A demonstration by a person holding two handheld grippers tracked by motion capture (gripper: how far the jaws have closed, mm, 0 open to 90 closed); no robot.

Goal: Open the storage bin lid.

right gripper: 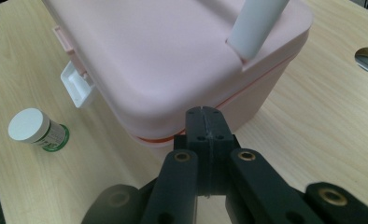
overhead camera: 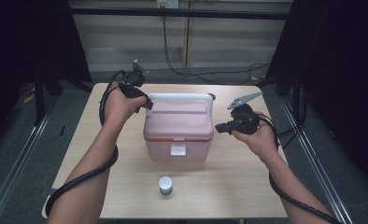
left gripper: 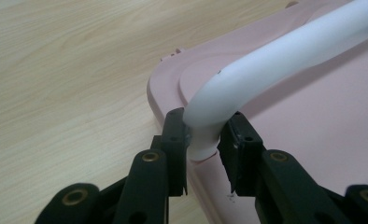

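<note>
Pink box [overhead camera: 179,128] is sitting near the middle of the table [overhead camera: 247,186], its lid down and its white latch [overhead camera: 178,150] facing the person's side. Across the lid a white handle [overhead camera: 180,98] is arching from one end to the other.

At the box's far left corner, the left gripper [overhead camera: 148,103] is clamping the handle's left leg. In the left gripper view its pads [left gripper: 180,135] are pressing on both sides of the white tube just above the point where it is meeting the lid, so the jaws are standing narrow around the handle and holding it. The left hand [overhead camera: 119,106] is wrapping the gripper body, with the cable looping back along the forearm.

On the other side, the right gripper [overhead camera: 218,128] is hovering just beside the box's right wall. In the right gripper view its jaws are pressing flat together with nothing between them, and their tips are pointing at the seam below the lid's corner; whether they are touching the box I cannot tell. The right hand [overhead camera: 257,135] is cupping that gripper from below.

A small jar [overhead camera: 166,185] with a white cap and green label is standing on the table in front of the box, well apart from both grippers.
</note>
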